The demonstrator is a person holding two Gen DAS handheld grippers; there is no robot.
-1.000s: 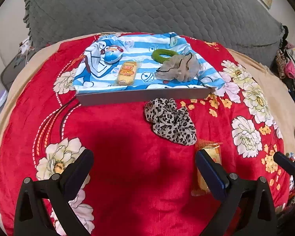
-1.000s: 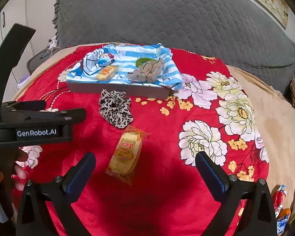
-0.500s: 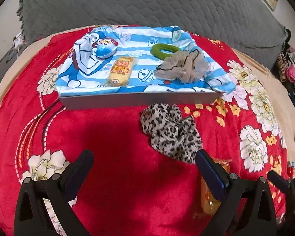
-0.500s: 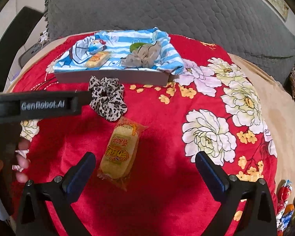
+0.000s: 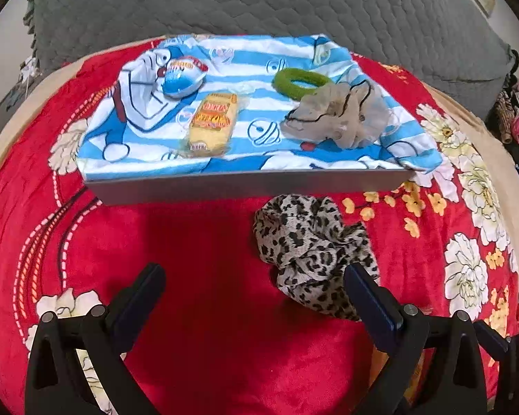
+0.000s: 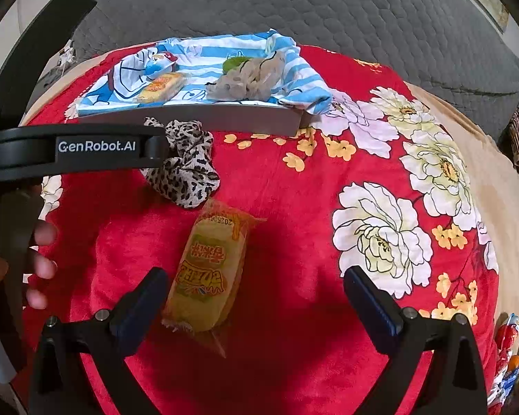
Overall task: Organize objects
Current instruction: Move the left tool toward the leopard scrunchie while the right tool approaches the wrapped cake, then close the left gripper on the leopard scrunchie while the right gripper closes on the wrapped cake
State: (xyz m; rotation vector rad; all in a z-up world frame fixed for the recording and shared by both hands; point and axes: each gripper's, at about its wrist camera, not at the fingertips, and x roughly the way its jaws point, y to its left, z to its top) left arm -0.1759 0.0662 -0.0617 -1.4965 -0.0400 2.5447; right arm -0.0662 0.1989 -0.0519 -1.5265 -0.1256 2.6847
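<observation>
A leopard-print scrunchie (image 5: 311, 252) (image 6: 185, 169) lies on the red floral blanket just in front of a grey tray (image 5: 245, 188) (image 6: 225, 117). My left gripper (image 5: 254, 287) is open, its right finger close to the scrunchie's near edge. A yellow snack pack (image 6: 209, 269) lies on the blanket just inside the left finger of my open right gripper (image 6: 254, 287). On the tray's blue-striped cloth sit a second snack pack (image 5: 212, 122), a blue-white egg-shaped toy (image 5: 183, 76), a green hair ring (image 5: 299, 81) and a beige scrunchie (image 5: 342, 117).
A grey quilted cushion (image 5: 259, 10) rises behind the tray. The left gripper's body (image 6: 79, 148) and a hand (image 6: 41, 263) fill the left of the right wrist view. Small packets (image 6: 505, 349) lie at the bed's right edge, clothes (image 5: 515, 114) farther right.
Both grippers have moved forward and lower. The leopard scrunchie now lies by the left gripper's right finger, and the snack pack sits between the right gripper's fingers.
</observation>
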